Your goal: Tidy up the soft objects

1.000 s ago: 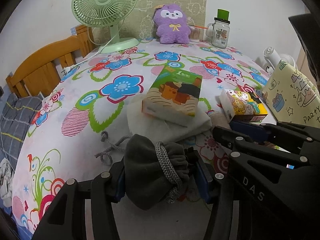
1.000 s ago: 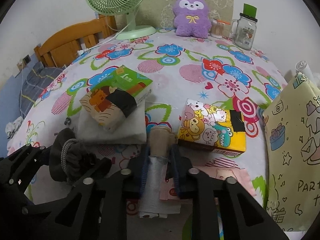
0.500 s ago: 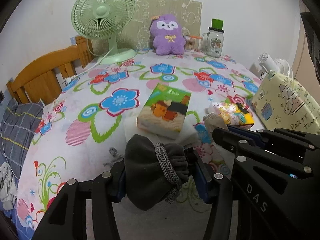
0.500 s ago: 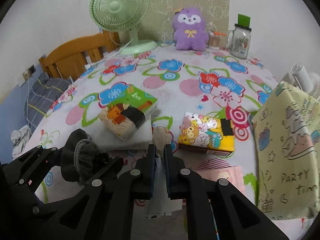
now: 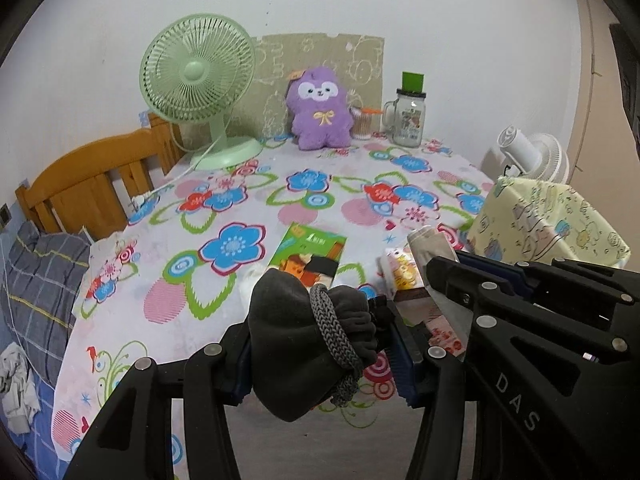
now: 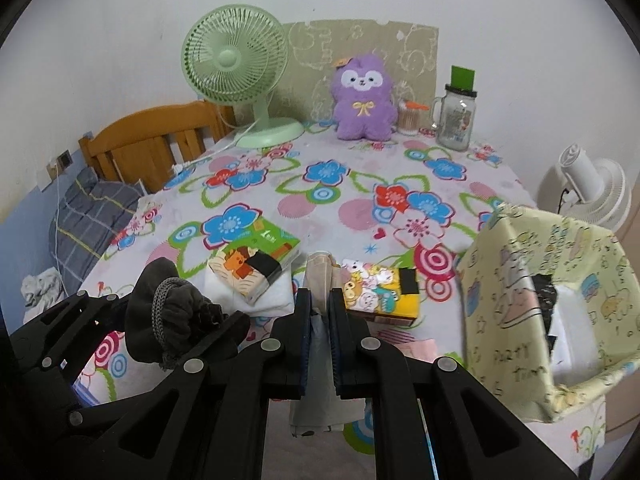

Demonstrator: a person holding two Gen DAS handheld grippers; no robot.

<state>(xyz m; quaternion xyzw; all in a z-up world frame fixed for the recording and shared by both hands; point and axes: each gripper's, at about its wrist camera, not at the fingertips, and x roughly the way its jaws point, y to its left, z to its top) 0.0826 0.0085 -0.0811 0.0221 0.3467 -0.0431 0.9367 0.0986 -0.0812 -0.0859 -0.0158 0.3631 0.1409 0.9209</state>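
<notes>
L gripper (image 5: 320, 344) clamped on a dark grey drawstring pouch (image 5: 304, 336), held above the near edge of the floral tablecloth (image 5: 240, 208); R gripper (image 6: 320, 320) pinched on a folded beige-grey cloth (image 6: 318, 280), also off the table. Mid-table: green tissue pack (image 6: 256, 264) atop a white folded cloth (image 6: 272, 296), w/ yellow cartoon tissue pack (image 6: 380, 288) beside; yellow fabric bin (image 6: 540, 300) at R. Far edge: purple plush (image 6: 362, 96) betw. green fan (image 6: 236, 60) & glass jar (image 6: 456, 120).
</notes>
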